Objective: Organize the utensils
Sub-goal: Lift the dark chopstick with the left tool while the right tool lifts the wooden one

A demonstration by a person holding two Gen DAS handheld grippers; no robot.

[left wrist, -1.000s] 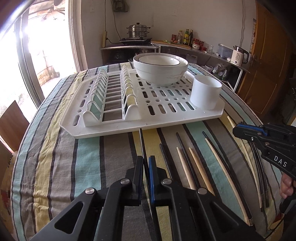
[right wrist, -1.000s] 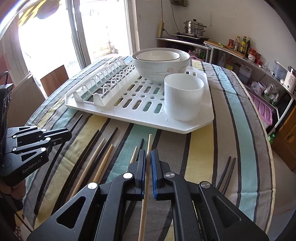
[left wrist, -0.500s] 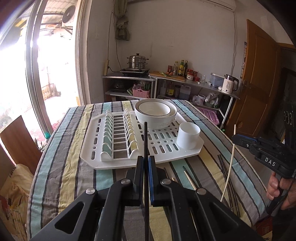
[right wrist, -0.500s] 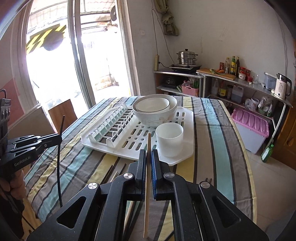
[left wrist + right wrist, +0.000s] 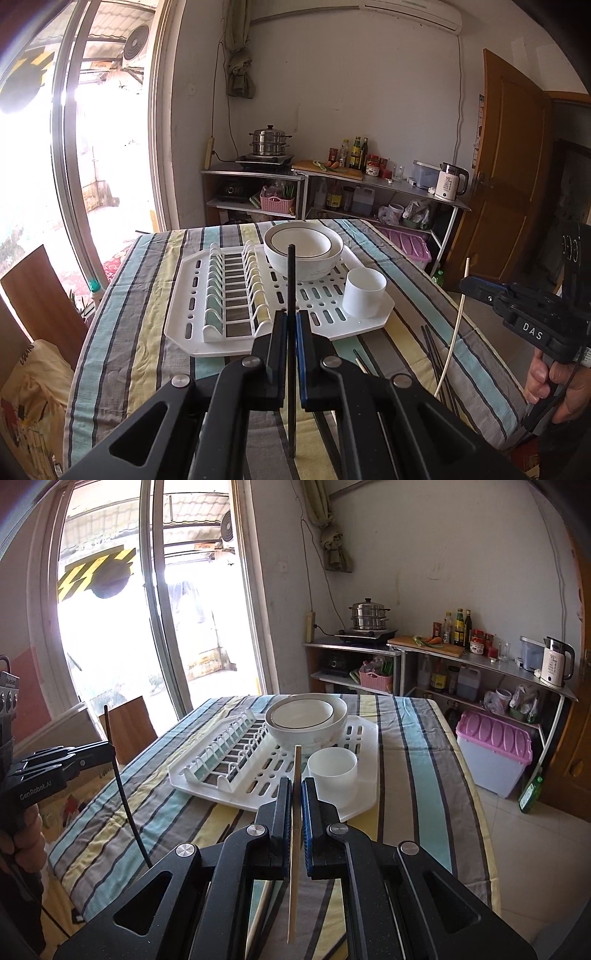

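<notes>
My left gripper [image 5: 291,325] is shut on a black chopstick [image 5: 291,280] and holds it upright, well above the striped table [image 5: 147,332]. My right gripper [image 5: 295,790] is shut on a light wooden chopstick [image 5: 296,771], also raised high. Each gripper shows in the other's view, the right gripper [image 5: 466,284] at the right and the left gripper [image 5: 109,751] at the left. A white cup [image 5: 364,297] stands on the near right corner of the white drying rack [image 5: 192,295]. More chopsticks [image 5: 434,354] lie on the cloth in front of the rack.
Two stacked white bowls [image 5: 303,254] sit at the back of the rack. A wooden chair [image 5: 40,302] stands left of the table. Shelves with a steamer pot [image 5: 269,142], bottles and a kettle [image 5: 450,181] line the far wall. A pink bin [image 5: 495,753] is beside the table.
Both grippers have lifted their chopsticks off the table and risen high, so the table and rack now look farther away and lower.
</notes>
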